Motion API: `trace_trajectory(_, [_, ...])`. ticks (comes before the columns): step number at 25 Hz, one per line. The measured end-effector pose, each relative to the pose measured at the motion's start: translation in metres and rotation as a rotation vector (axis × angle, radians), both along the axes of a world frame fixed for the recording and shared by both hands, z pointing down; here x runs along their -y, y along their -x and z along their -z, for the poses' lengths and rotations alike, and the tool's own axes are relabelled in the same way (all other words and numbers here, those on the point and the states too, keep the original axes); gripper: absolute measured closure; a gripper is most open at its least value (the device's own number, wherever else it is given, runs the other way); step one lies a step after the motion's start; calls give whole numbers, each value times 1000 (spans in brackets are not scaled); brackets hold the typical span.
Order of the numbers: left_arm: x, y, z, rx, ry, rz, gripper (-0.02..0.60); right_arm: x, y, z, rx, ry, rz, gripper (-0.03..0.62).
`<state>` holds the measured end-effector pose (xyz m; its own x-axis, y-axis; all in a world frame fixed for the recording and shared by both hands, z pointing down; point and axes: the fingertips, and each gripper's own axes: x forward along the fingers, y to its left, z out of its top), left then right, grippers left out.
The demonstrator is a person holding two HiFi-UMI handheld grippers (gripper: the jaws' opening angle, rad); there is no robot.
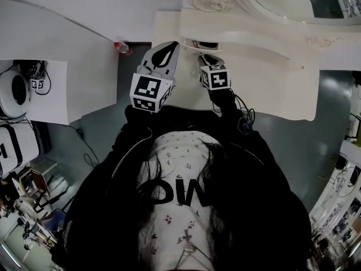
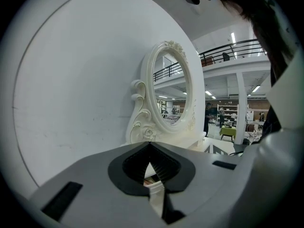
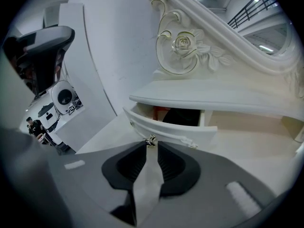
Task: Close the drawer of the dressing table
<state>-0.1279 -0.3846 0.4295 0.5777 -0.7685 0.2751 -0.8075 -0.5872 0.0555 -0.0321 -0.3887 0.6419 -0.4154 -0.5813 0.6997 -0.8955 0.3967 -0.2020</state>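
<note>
Right gripper view showed the drawer [image 3: 173, 127] standing partway open under the upper ledge of the table [image 3: 223, 99], with dark and red things inside. The right tongs [image 3: 151, 145] were closed, their tips right at the small metal knob [image 3: 151, 138], apparently placed to push the front in. The left tongs [image 2: 150, 146], closed on nothing, pointed toward the mirror [image 2: 171, 91], clear of the drawer.

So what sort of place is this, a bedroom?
Likely a large lab or showroom hall, not a home: a railed mezzanine, shelves beyond the dressing table, and cabled equipment alongside.
</note>
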Motion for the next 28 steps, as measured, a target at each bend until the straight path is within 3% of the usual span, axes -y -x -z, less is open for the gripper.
trace_trajectory(28, [5,4,-5,5,10,0,581,44,-7,0,-22,-45,-16,511])
